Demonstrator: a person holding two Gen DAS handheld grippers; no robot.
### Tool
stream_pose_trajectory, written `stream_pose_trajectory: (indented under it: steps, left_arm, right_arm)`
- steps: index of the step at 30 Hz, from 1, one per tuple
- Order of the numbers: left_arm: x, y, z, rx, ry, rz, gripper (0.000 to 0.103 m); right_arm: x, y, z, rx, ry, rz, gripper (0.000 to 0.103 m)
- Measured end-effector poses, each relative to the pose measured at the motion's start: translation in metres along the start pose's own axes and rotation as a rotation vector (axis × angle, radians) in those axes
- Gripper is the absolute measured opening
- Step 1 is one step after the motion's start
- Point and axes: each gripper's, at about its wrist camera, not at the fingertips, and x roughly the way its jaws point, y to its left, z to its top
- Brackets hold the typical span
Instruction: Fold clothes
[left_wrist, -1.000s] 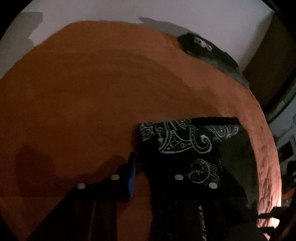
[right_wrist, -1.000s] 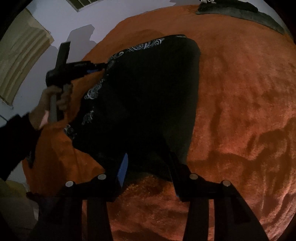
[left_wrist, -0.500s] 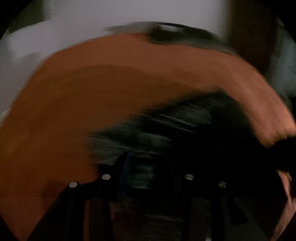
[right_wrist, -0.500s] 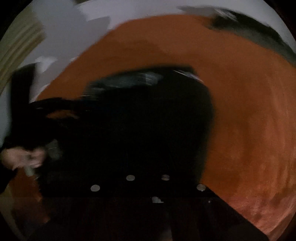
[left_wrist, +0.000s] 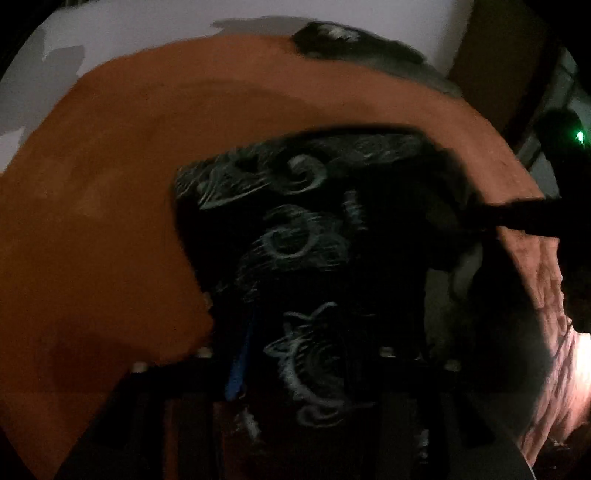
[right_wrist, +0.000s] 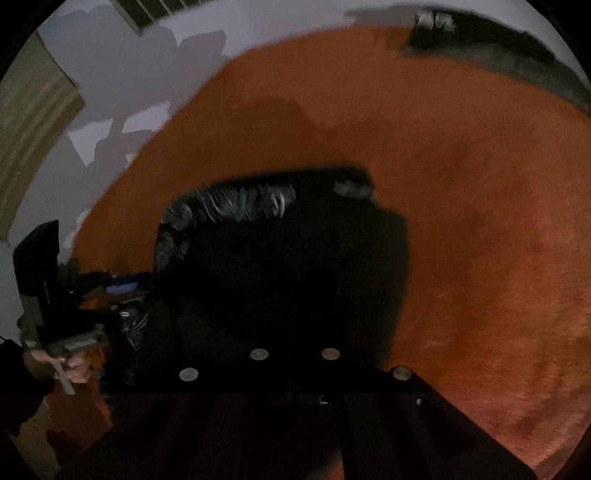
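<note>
left tongs (left_wrist: 295, 354) opening over black garment (left_wrist: 295, 236) | right tongs (right_wrist: 295, 354) closed; grip lost in dark

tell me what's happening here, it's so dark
A person is folding a black garment with a pale swirl print on an orange blanket, holding tongs in each hand. The right tongs are shut over the dark cloth at its near edge, though the dim frame does not show whether they pinch it. The left tongs have just been opening, with the printed fabric lying between their fingers. Another dark garment lies at the far edge.
</note>
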Motion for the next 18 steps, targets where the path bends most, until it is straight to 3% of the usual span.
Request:
stream_pose_trajectory:
  steps: [2,4,5,9,10,13,18]
  left_arm:
    - [-0.023,0.004,-0.004,-0.009,-0.033,0.134,0.05]
    - [-0.048,0.008,-0.01,-0.02,-0.078,0.155,0.05]
    - [-0.064,0.014,-0.017,-0.046,-0.088,0.075,0.05]
    - [-0.075,0.005,-0.026,-0.08,-0.047,-0.089,0.05]
    - [-0.073,0.001,-0.02,-0.091,-0.034,-0.164,0.05]
    - [-0.042,-0.018,0.022,-0.149,-0.021,-0.297,0.052]
    - [0.017,-0.034,0.071,-0.178,0.034,-0.386,0.052]
  right_arm:
    - [0.012,-0.002,-0.004,0.038,0.036,-0.038,0.0]
    - [0.0,0.006,-0.008,0.041,0.017,-0.003,0.0]
    - [-0.008,0.011,-0.011,0.029,0.005,0.022,0.0]
    - [-0.029,0.048,-0.027,-0.032,-0.017,0.098,0.001]
    - [-0.033,0.055,-0.033,-0.03,-0.03,0.107,0.001]
    - [-0.041,0.066,-0.053,-0.01,-0.042,0.13,0.001]
    - [-0.041,0.064,-0.071,-0.016,-0.005,0.103,0.001]
